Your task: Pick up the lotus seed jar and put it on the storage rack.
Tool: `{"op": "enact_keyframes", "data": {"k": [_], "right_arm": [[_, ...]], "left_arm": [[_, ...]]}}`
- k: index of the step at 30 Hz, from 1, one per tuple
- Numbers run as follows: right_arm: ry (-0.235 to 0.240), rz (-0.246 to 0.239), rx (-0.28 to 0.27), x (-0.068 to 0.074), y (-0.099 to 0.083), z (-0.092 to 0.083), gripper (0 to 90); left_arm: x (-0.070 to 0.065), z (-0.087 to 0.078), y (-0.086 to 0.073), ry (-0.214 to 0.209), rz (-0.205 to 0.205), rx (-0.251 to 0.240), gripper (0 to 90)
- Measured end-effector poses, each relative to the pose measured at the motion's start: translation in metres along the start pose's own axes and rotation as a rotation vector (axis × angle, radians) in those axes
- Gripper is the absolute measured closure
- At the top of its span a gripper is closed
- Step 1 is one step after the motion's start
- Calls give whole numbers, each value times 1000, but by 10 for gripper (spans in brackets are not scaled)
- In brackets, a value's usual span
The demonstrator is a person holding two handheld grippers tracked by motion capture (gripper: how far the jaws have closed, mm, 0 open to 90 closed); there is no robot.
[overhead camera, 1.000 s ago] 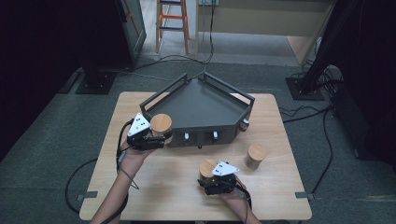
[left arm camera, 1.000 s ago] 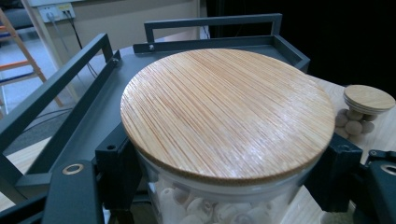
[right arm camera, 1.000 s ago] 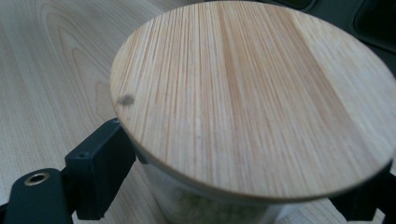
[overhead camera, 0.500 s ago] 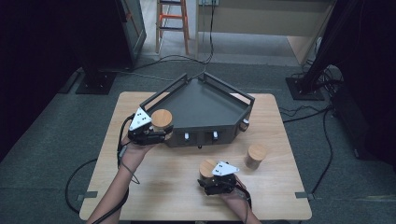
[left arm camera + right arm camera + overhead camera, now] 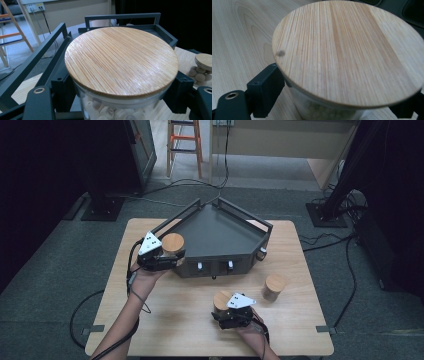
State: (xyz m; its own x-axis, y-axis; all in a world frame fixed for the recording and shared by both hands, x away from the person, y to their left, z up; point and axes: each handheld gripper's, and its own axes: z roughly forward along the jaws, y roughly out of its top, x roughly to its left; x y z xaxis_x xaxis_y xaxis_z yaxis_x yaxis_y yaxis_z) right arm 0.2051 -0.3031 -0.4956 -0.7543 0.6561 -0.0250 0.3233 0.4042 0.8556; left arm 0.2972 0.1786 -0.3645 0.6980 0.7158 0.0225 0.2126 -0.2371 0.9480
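Note:
A glass jar with a round bamboo lid (image 5: 121, 60) and pale pieces inside sits between the jaws of my left gripper (image 5: 120, 100), which is shut on its glass body. In the high view that left jar (image 5: 173, 242) is at the front left corner of the dark tray (image 5: 220, 227), with my left gripper (image 5: 170, 254) beside it. My right gripper (image 5: 226, 312) is near the table's front edge, shut on a second bamboo-lidded jar (image 5: 220, 299). In the right gripper view this second jar's lid (image 5: 347, 52) hides most of the glass, and the black jaws press on both sides of it.
A third lidded jar (image 5: 274, 285) with brown balls inside stands on the wooden table (image 5: 165, 320), right of my right gripper. The tray has raised rails and small knobs on its front wall. Cables and a stepladder (image 5: 185, 140) are on the floor beyond.
My left gripper has carried its jar slightly farther away, toward the tray's left rail. The right gripper and its jar have not moved.

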Motion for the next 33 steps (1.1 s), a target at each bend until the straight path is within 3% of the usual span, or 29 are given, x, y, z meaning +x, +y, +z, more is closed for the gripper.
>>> {"op": "enact_keyframes", "data": {"k": [13,26,33], "right_arm": [[0,-2,1,0,0,0,130],[0,-3,0,0,0,0,130],[0,-4,0,1,0,0,130]], "left_arm": [[6,13,0,10,-41,-5,252],[14,24,8,24,-46,-5,252],[15,32,14,26,-18,3,251]]}}
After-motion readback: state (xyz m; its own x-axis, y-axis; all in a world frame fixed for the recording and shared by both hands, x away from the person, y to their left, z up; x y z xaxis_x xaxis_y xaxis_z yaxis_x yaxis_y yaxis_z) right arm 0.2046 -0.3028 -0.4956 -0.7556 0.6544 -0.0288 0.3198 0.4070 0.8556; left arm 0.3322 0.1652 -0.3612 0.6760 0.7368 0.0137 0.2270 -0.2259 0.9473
